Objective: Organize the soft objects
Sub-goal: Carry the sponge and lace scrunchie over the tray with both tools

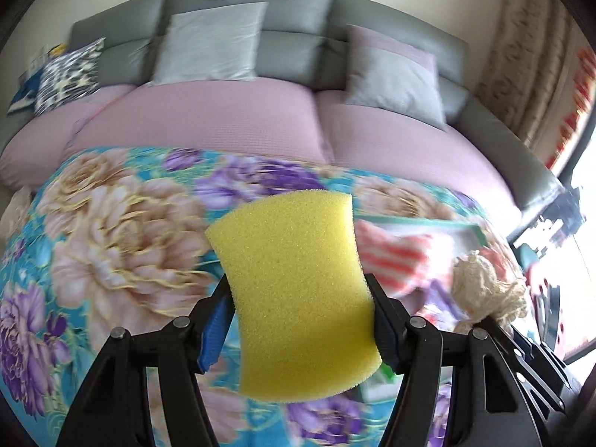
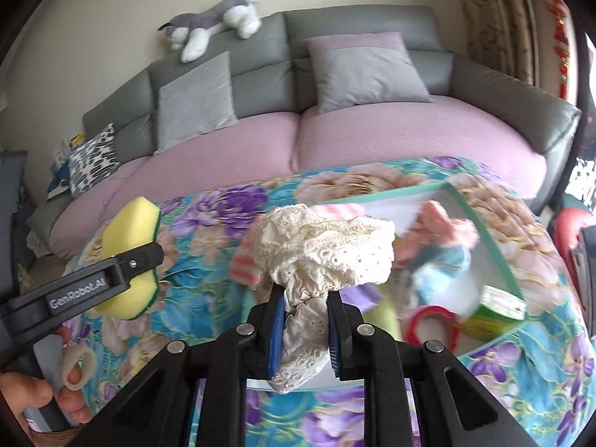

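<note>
The left hand-held gripper [image 1: 300, 320] clamps a sponge [image 1: 294, 294] loosely; the right hand-held gripper [image 2: 303, 329] pinches lace cloth [image 2: 324, 249], whose dangling bulk could snag the tray [image 2: 480, 219] rim.

Left and near stretch of the floral cloth [image 2: 193, 287] lies bare, free to pass. Right side is crowded: the teal-rimmed tray [image 2: 480, 219] full of items blocks. Sofa [image 2: 372, 141] closes off the far side.

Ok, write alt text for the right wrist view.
The right claw grips a cream lace cloth above a floral blanket. At left, the left claw holds a yellow sponge; behind is a sofa with cushions.
</note>
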The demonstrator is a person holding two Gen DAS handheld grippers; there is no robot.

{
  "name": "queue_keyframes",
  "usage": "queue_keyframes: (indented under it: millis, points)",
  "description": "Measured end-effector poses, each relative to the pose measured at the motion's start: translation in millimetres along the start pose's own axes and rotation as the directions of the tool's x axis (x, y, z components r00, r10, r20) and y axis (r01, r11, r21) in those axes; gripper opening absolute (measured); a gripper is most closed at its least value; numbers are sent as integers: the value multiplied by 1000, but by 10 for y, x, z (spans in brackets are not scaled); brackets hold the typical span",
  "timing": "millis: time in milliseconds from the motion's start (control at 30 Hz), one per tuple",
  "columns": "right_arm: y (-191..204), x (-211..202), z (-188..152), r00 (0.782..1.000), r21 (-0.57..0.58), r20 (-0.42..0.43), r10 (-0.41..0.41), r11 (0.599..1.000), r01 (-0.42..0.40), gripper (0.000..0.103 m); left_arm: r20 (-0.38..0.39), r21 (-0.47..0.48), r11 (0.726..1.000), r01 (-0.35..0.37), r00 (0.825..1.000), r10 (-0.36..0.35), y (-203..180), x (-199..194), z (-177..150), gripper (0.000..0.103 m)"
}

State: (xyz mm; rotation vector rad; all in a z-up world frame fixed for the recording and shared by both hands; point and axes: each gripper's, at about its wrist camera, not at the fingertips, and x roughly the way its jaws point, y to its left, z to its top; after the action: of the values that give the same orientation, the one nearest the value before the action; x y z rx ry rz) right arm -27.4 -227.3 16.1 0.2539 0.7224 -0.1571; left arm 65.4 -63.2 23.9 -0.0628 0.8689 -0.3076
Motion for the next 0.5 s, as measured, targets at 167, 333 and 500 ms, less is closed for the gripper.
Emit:
queue_keyframes:
  millis: [167, 333, 500]
  points:
    - [-404, 31, -33, 999, 46, -12, -46, 998, 47, 21, -9, 94, 994, 63, 998, -62, -512, 108, -14, 68]
    - [-718, 115, -67, 998, 98, -35, -58, 993, 61, 21, -29, 161, 983, 92, 996, -88, -890, 273, -22, 69]
    - [-854, 155, -62, 997, 124, -31, -72, 989, 75, 21, -40, 210, 972, 104, 994, -98, -1153, 424, -5, 70]
